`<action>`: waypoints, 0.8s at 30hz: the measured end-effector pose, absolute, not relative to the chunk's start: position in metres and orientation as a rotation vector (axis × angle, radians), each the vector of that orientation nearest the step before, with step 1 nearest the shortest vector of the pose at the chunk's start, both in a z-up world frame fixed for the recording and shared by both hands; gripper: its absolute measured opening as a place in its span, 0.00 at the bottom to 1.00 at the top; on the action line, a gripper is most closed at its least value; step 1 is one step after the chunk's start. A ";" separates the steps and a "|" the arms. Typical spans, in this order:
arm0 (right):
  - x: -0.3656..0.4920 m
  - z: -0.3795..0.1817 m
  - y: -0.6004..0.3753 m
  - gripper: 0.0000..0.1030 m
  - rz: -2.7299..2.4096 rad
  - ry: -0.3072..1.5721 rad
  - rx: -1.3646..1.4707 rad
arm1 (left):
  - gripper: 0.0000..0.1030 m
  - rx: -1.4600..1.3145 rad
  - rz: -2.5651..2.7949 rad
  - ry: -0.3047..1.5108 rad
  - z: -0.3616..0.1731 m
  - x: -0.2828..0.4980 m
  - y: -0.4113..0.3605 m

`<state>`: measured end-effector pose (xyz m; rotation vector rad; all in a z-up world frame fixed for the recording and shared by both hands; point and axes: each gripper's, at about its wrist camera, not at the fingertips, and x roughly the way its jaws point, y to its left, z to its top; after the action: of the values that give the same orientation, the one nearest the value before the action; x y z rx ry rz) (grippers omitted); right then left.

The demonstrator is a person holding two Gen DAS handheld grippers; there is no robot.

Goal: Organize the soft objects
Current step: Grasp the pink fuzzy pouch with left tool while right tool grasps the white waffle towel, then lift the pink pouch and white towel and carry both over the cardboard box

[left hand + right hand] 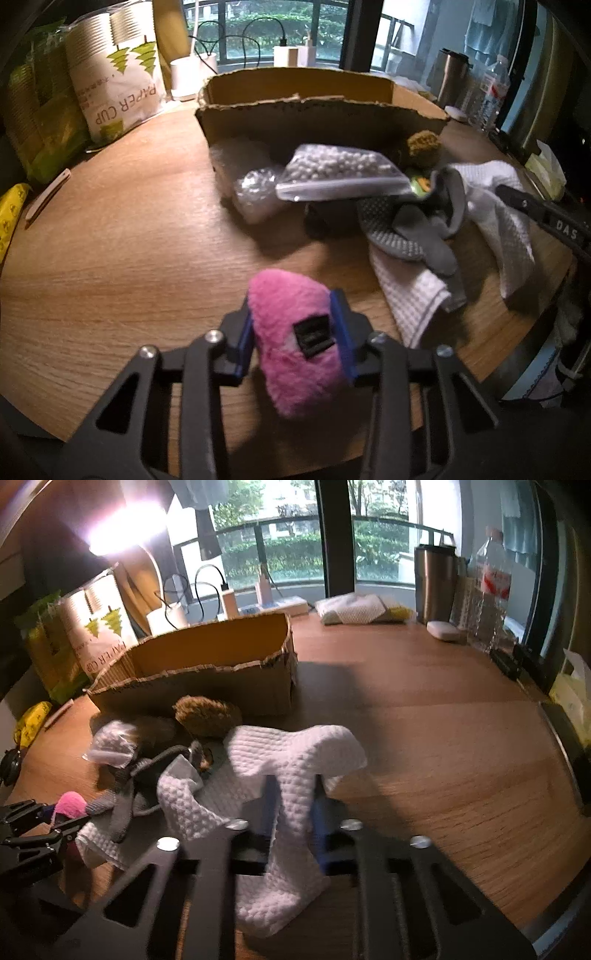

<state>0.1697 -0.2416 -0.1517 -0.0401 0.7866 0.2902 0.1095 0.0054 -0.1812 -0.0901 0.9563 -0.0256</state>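
My left gripper (293,325) is shut on a pink plush toy (291,343) with a black label, low on the wooden table (129,240); the same toy (70,805) shows at the left of the right wrist view. My right gripper (293,812) is shut on a fold of the white waffle cloth (291,768), which drapes over its blue pads. The cloth (498,206) lies among a grey dotted glove (402,229), a bag of white beads (340,173), bubble wrap (255,188) and a brown fuzzy ball (423,146). An open cardboard box (295,99) stands behind the pile.
Packs of paper cups (122,74) stand at the back left. A steel tumbler (436,583), a water bottle (491,590) and a small white case (445,630) stand at the back right. A folded white cloth (354,609) lies by the window. A tissue box (574,698) sits at the right edge.
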 end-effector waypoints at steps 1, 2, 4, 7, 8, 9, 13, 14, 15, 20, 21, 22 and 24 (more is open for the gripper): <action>0.168 -0.147 -0.243 0.08 0.289 0.771 -0.040 | 0.36 -0.093 -0.022 0.950 -0.179 0.110 0.007; 0.168 -0.143 -0.244 0.07 0.289 0.758 -0.037 | 0.36 -0.100 -0.018 0.936 -0.176 0.109 0.010; 0.167 -0.133 -0.248 0.06 0.288 0.733 -0.030 | 0.36 -0.106 -0.016 0.918 -0.170 0.110 0.012; 0.167 -0.117 -0.252 0.06 0.284 0.690 -0.025 | 0.36 -0.114 -0.017 0.887 -0.160 0.112 0.016; 0.167 -0.113 -0.253 0.06 0.284 0.678 -0.022 | 0.36 -0.117 -0.019 0.877 -0.157 0.112 0.017; 0.167 -0.107 -0.254 0.06 0.285 0.666 -0.019 | 0.36 -0.119 -0.020 0.864 -0.152 0.113 0.018; 0.171 -0.087 -0.256 0.06 0.291 0.618 -0.018 | 0.36 -0.126 -0.022 0.814 -0.136 0.117 0.021; 0.172 -0.083 -0.256 0.06 0.292 0.608 -0.018 | 0.36 -0.130 -0.025 0.802 -0.132 0.119 0.023; 0.174 -0.079 -0.257 0.06 0.294 0.597 -0.016 | 0.36 -0.132 -0.028 0.788 -0.127 0.121 0.024; 0.184 -0.060 -0.254 0.06 0.314 0.543 -0.010 | 0.36 -0.129 -0.033 0.728 -0.106 0.133 0.025; 0.186 -0.058 -0.253 0.06 0.318 0.537 -0.010 | 0.36 -0.130 -0.035 0.715 -0.102 0.137 0.025; 0.189 -0.054 -0.252 0.06 0.326 0.529 -0.012 | 0.36 -0.129 -0.037 0.705 -0.099 0.139 0.025; 0.193 -0.049 -0.248 0.06 0.339 0.516 -0.016 | 0.36 -0.127 -0.037 0.682 -0.092 0.145 0.024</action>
<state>0.1931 -0.2476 -0.0492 -0.0162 0.5160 0.3388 0.1447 0.0243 -0.0917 -0.1269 0.6816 -0.0372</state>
